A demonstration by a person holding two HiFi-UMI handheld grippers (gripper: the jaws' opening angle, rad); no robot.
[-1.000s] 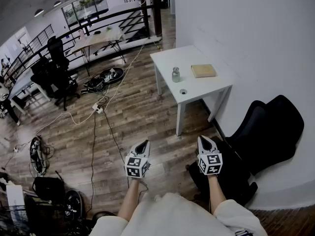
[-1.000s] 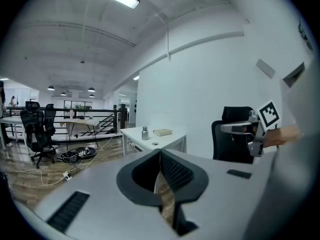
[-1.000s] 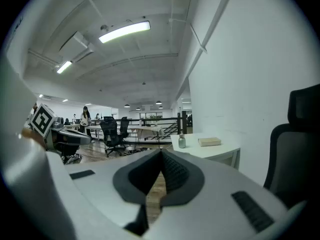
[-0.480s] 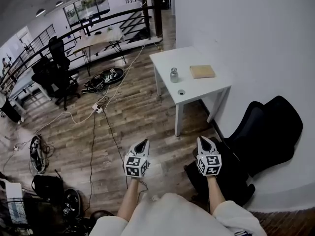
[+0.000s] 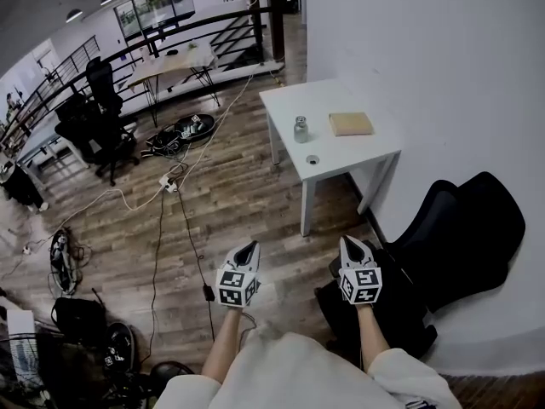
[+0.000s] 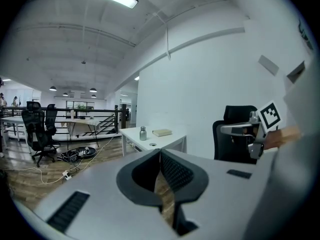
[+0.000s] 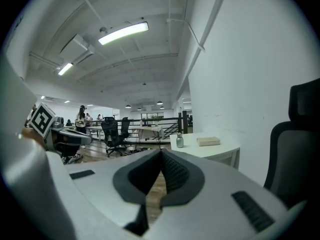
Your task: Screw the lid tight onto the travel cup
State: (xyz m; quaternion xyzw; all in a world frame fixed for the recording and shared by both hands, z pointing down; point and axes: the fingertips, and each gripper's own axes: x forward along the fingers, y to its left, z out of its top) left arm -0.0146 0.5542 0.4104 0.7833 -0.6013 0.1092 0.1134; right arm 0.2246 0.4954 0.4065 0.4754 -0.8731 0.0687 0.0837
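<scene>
A small metal travel cup [image 5: 301, 129] stands on a white table [image 5: 358, 147] by the wall, well ahead of me. A small round lid [image 5: 313, 159] lies on the table near its front edge. The cup [image 6: 143, 133] also shows far off in the left gripper view, and the cup [image 7: 179, 141] in the right gripper view. My left gripper [image 5: 248, 252] and right gripper [image 5: 352, 247] are held side by side over the floor, far short of the table. Both are shut with nothing between the jaws.
A tan flat box [image 5: 351, 123] lies on the table beside the cup. A black office chair [image 5: 460, 228] stands close on my right. Cables and a power strip [image 5: 167, 184] trail over the wooden floor. More desks, chairs [image 5: 94, 126] and a railing stand at the back left.
Both grippers and the head view have crept forward toward the table; floor clutter at the left has slid back slightly. The jaws stay shut.
</scene>
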